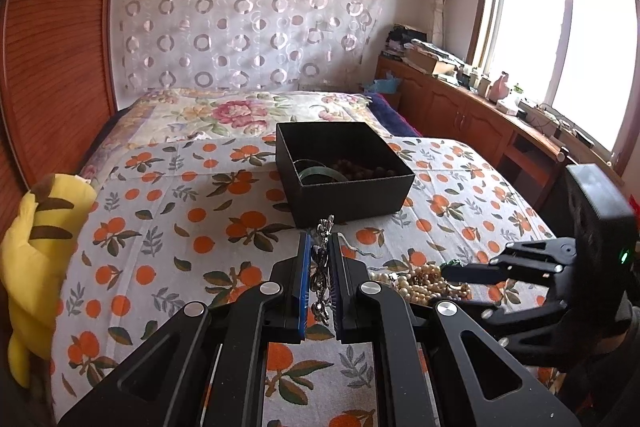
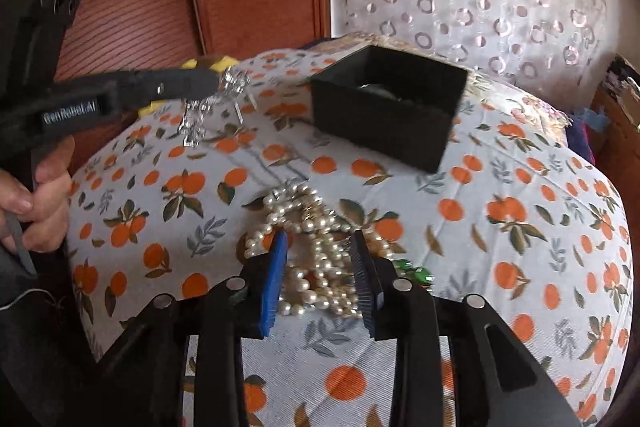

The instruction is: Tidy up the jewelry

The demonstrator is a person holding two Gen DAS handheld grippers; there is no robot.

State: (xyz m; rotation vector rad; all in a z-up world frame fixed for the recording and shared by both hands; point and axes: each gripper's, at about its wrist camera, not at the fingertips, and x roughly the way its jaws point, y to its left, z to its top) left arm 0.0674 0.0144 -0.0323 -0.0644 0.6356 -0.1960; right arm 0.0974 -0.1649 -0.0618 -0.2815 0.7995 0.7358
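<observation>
Judging from the bed, the task is about half done: the black box on the far side already contains a green bangle and dark beads. The left claw grips a silver chain narrowly. The right claw is wide around the pearl pile, near the bed's front edge.
</observation>
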